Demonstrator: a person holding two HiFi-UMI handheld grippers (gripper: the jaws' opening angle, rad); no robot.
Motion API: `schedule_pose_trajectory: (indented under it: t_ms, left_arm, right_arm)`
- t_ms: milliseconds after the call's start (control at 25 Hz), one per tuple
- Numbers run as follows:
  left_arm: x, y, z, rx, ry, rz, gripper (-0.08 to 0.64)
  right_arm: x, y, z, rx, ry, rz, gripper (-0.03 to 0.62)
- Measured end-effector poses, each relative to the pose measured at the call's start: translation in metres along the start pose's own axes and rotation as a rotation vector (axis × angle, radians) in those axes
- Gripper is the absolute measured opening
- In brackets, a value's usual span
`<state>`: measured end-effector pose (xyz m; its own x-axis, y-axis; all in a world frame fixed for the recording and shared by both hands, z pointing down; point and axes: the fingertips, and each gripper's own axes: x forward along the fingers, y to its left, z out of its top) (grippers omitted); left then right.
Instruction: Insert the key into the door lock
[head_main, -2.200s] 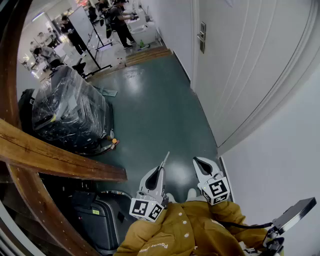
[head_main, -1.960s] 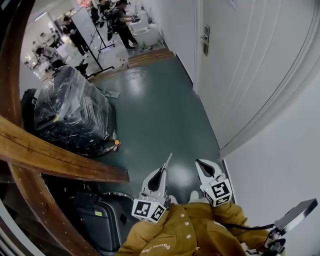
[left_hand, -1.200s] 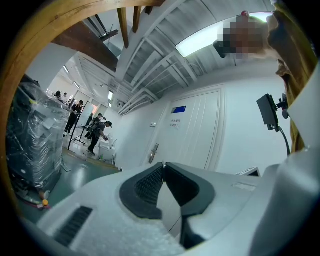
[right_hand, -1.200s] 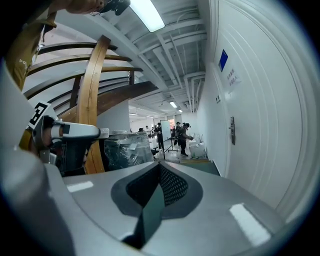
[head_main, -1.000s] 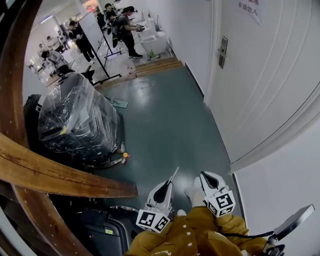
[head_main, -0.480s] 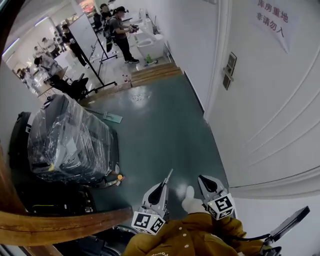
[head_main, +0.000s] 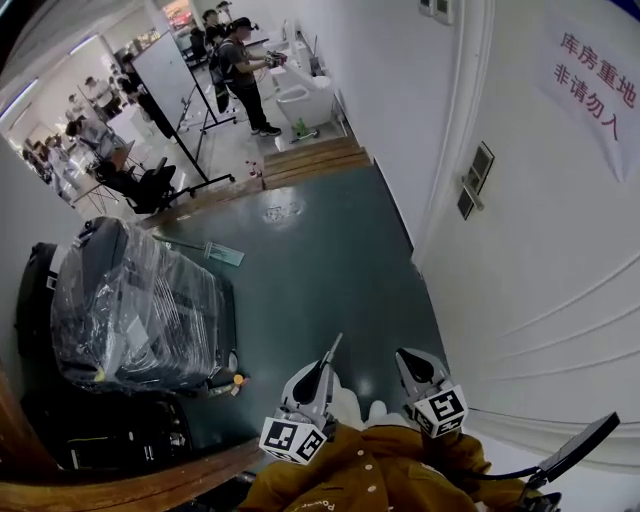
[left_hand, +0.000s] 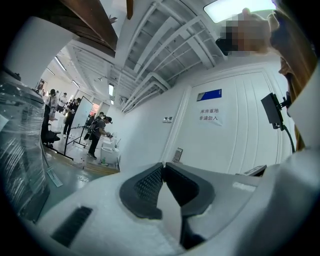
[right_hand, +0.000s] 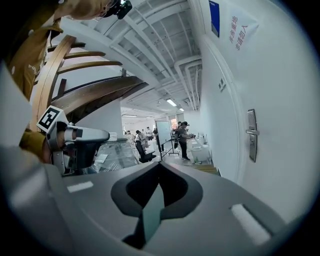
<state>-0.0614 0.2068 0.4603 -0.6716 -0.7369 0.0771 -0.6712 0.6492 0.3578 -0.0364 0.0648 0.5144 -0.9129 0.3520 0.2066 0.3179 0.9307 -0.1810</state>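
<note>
Left gripper (head_main: 318, 368): jaws pressed together on key (head_main: 331, 349), blade pointing to 1 o'clock. Right gripper (head_main: 404, 356): closed, empty. Door lock (head_main: 474, 181): 1 o'clock, well apart. Recommended: close in, square blade to keyhole before pushing.

— What colour is the floor (head_main: 320, 260)?
— Dark teal, glossy. The door (head_main: 560, 260) is white; its sign (head_main: 595, 85) is white with red characters.
— The grippers?
— The left gripper (head_main: 322, 368) and right gripper (head_main: 403, 354) are pale grey with black pads (left_hand: 145, 187). The cubes (head_main: 292, 440) bear black-and-white squares. The key (head_main: 332, 350) is silvery, the sleeves (head_main: 370, 475) mustard.
— On the left?
— A black suitcase (head_main: 130, 300) under clear film, and a brown rail (head_main: 150, 490).
</note>
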Motion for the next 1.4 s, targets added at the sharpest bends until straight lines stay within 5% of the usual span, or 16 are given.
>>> schedule_pose_trajectory:
  t_ms: [240, 720, 1080, 1400]
  left_arm:
    - [0.089, 0.05, 0.026, -0.001, -0.001, -0.054, 0.021]
    - [0.262, 0.158, 0.086, 0.005, 0.079, -0.288, 0.021]
    - [0.337, 0.138, 0.084, -0.035, 0.172, -0.452, 0.021]
    - [0.38, 0.086, 0.038, -0.073, 0.306, -0.588, 0.021]
  right_arm:
    - [0.075, -0.047, 0.016, 0.018, -0.016, -0.044, 0.006]
    - [0.225, -0.144, 0.092, -0.028, -0.087, -0.304, 0.006]
    - [0.225, -0.188, 0.102, 0.02, -0.08, -0.434, 0.006]
    - [0.194, -0.228, 0.11, 0.019, -0.099, -0.546, 0.005]
